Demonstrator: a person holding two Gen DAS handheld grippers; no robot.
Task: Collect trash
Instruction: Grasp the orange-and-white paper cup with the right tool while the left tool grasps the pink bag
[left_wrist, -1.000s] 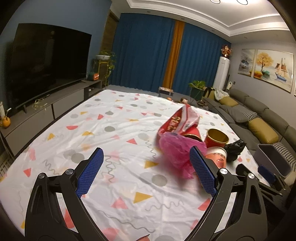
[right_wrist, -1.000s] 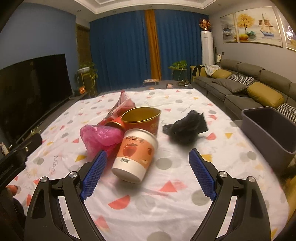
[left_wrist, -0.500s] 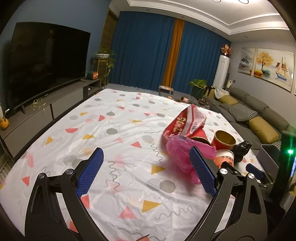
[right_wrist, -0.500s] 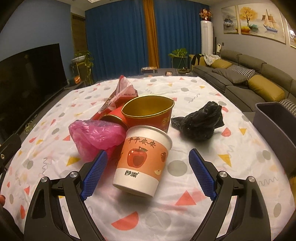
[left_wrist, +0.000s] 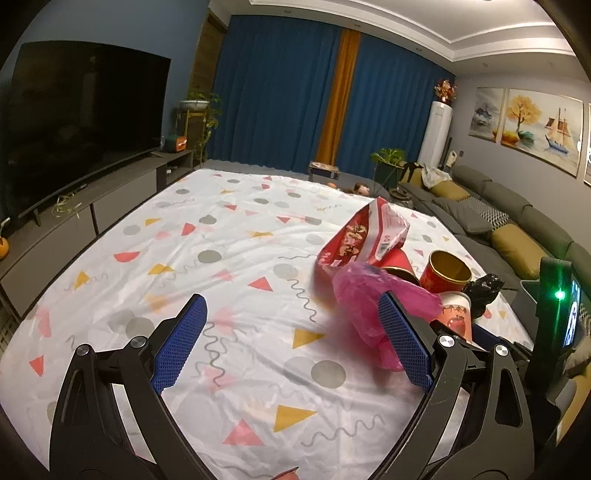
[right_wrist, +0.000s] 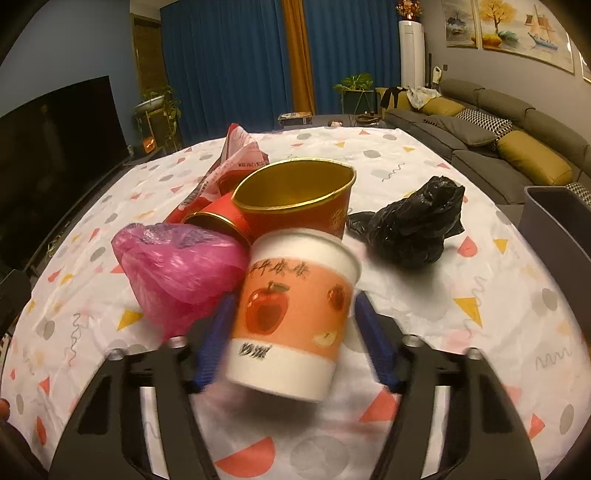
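Trash clustered toward right edge of tabletop (left_wrist: 229, 258).
Right gripper (right_wrist: 291, 332): blue pads flanking apple cup (right_wrist: 295, 314), blurred; contact indeterminate. Left gripper (left_wrist: 291, 339): jaws wide apart, empty, above cloth. Pink bag (right_wrist: 177, 266) touching cup; red cup (right_wrist: 299, 199) behind; black bag (right_wrist: 410, 229) apart; grey bin (right_wrist: 554, 221) off right edge.

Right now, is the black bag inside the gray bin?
No, the black bag lies crumpled on the patterned tablecloth, apart from the gray bin at the table's edge.
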